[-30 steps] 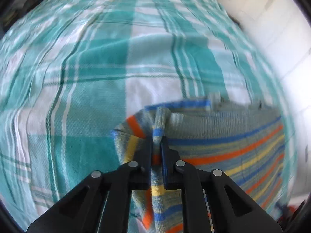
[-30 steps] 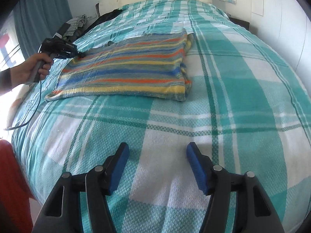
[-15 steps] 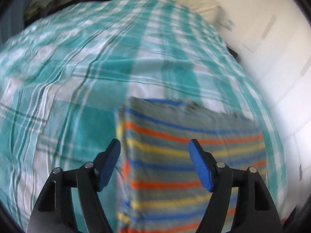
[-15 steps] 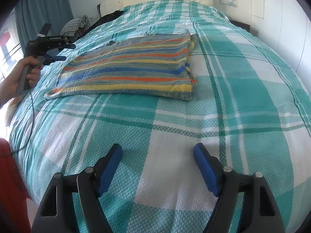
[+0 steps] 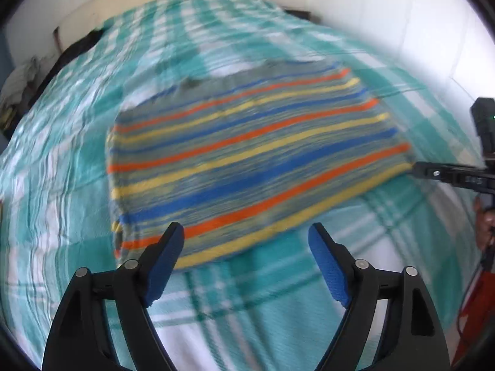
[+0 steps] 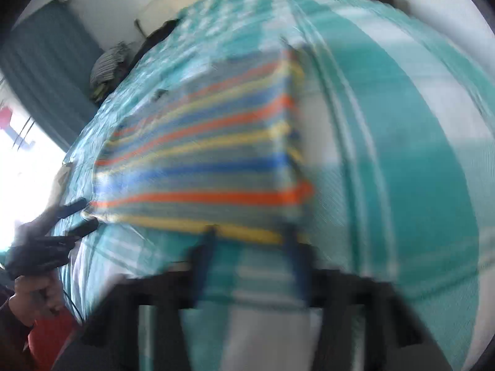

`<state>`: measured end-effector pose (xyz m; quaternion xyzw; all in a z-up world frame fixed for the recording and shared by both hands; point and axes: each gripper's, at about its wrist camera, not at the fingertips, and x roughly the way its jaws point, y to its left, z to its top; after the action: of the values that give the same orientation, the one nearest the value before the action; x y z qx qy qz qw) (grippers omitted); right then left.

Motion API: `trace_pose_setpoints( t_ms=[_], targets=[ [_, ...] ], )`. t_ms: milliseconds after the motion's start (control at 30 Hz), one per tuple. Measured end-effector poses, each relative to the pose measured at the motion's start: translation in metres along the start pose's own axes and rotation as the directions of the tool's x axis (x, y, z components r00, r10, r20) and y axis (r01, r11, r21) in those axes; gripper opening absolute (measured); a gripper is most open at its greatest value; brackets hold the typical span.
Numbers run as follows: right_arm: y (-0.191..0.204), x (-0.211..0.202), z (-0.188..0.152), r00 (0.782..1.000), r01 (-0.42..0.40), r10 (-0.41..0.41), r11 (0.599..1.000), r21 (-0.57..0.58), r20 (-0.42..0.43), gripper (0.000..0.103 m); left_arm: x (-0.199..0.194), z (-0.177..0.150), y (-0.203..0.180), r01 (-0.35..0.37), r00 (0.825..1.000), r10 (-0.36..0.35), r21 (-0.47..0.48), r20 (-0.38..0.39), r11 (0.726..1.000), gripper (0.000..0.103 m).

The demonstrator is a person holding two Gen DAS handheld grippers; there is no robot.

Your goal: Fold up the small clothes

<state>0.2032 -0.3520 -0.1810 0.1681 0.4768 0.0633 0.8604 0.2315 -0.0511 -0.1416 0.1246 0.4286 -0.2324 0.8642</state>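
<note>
A striped sweater (image 5: 247, 154) in grey, orange, yellow and blue lies folded flat on the teal plaid bedspread (image 5: 62, 185). My left gripper (image 5: 247, 247) hangs just short of its near left corner, jaws wide and still opening, only bedspread and the hem's edge between them. In the blurred right wrist view my right gripper (image 6: 249, 247) has its fingertips at the sweater's (image 6: 201, 160) near yellow hem. Its jaws are closing, with a gap still showing and the hem at their tips. The left gripper (image 6: 79, 218) shows there by the sweater's left corner; the right gripper (image 5: 416, 167) shows at its right corner.
A cream headboard (image 5: 139, 3) and white wall (image 5: 402, 15) bound the bed. Dark items and a striped cloth (image 6: 108, 61) lie at the bed's head. A teal curtain (image 6: 46, 61) and bright window stand left. Something red (image 6: 46, 334) sits low beside the bed.
The left gripper let go of the sweater's corner, opened wide and pulled back. The right gripper moved up to the sweater's near hem and its jaws narrowed.
</note>
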Motion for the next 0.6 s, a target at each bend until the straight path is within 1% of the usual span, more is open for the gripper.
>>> trace_pose_setpoints(
  t_ms=[33, 67, 100, 167, 200, 233, 267, 300, 333, 367, 400, 433, 467, 500, 533, 567, 600],
  targets=[
    [-0.01, -0.01, -0.011, 1.0, -0.007, 0.006, 0.999, 0.039, 0.022, 0.019, -0.004, 0.004, -0.017, 0.027, 0.999, -0.028, 0.05, 0.019, 0.998, 0.088],
    [-0.018, -0.02, -0.018, 0.999, 0.014, -0.017, 0.997, 0.075, 0.045, 0.02, -0.005, 0.006, -0.033, 0.046, 0.998, -0.049, 0.1, 0.034, 0.994, 0.088],
    [-0.022, -0.028, -0.021, 0.998, 0.014, -0.021, 0.995, 0.101, 0.067, 0.02, -0.004, 0.01, -0.055, 0.061, 0.997, -0.069, 0.162, 0.043, 0.985, 0.088],
    [-0.028, -0.044, -0.019, 0.993, 0.011, -0.027, 0.991, 0.134, 0.119, 0.021, 0.009, 0.021, -0.096, 0.087, 0.994, -0.101, 0.261, 0.041, 0.961, 0.088],
    [-0.029, -0.054, -0.015, 0.987, 0.015, -0.037, 0.99, 0.137, 0.158, 0.022, 0.021, 0.029, -0.117, 0.108, 0.992, -0.123, 0.293, 0.033, 0.95, 0.088],
    [-0.031, -0.062, -0.011, 0.981, 0.017, -0.044, 0.99, 0.14, 0.191, 0.028, 0.034, 0.037, -0.133, 0.131, 0.989, -0.144, 0.303, 0.019, 0.944, 0.088],
    [-0.034, -0.069, -0.007, 0.974, 0.015, -0.048, 0.989, 0.148, 0.22, 0.039, 0.047, 0.045, -0.144, 0.145, 0.988, -0.154, 0.299, 0.004, 0.943, 0.088],
    [-0.038, -0.074, -0.004, 0.97, 0.01, -0.049, 0.987, 0.163, 0.239, 0.047, 0.064, 0.054, -0.154, 0.161, 0.987, -0.162, 0.285, -0.021, 0.945, 0.088],
    [-0.042, -0.077, -0.001, 0.967, 0.003, -0.049, 0.983, 0.182, 0.248, 0.059, 0.077, 0.06, -0.163, 0.172, 0.985, -0.166, 0.27, -0.042, 0.947, 0.088],
    [-0.047, -0.079, 0.001, 0.966, -0.004, -0.049, 0.979, 0.202, 0.256, 0.063, 0.087, 0.063, -0.171, 0.169, 0.986, -0.161, 0.264, -0.049, 0.95, 0.088],
    [-0.051, -0.08, 0.007, 0.966, -0.007, -0.049, 0.977, 0.214, 0.254, 0.063, 0.093, 0.065, -0.178, 0.145, 0.989, -0.142, 0.269, -0.03, 0.952, 0.087],
    [-0.055, -0.079, 0.016, 0.968, -0.01, -0.044, 0.976, 0.216, 0.245, 0.063, 0.095, 0.064, -0.183, 0.134, 0.99, -0.138, 0.275, -0.005, 0.952, 0.084],
    [-0.059, -0.077, 0.025, 0.972, -0.018, -0.032, 0.978, 0.209, 0.233, 0.063, 0.095, 0.065, -0.185, 0.139, 0.989, -0.148, 0.274, 0.013, 0.952, 0.065],
    [-0.064, -0.075, 0.04, 0.975, -0.031, -0.012, 0.981, 0.192, 0.22, 0.063, 0.095, 0.066, -0.186, 0.144, 0.987, -0.156, 0.268, 0.024, 0.953, 0.034],
    [-0.066, -0.071, 0.051, 0.978, -0.043, 0.006, 0.983, 0.177, 0.209, 0.063, 0.095, 0.066, -0.187, 0.135, 0.988, -0.15, 0.263, 0.036, 0.955, 0.019],
    [-0.068, -0.062, 0.07, 0.982, -0.073, 0.044, 0.985, 0.156, 0.184, 0.063, 0.095, 0.067, -0.186, 0.119, 0.989, -0.136, 0.251, 0.05, 0.961, 0.013],
    [-0.072, -0.051, 0.084, 0.985, -0.107, 0.085, 0.984, 0.143, 0.152, 0.063, 0.095, 0.067, -0.184, 0.134, 0.987, -0.151, 0.235, 0.055, 0.963, 0.011]
  ],
)
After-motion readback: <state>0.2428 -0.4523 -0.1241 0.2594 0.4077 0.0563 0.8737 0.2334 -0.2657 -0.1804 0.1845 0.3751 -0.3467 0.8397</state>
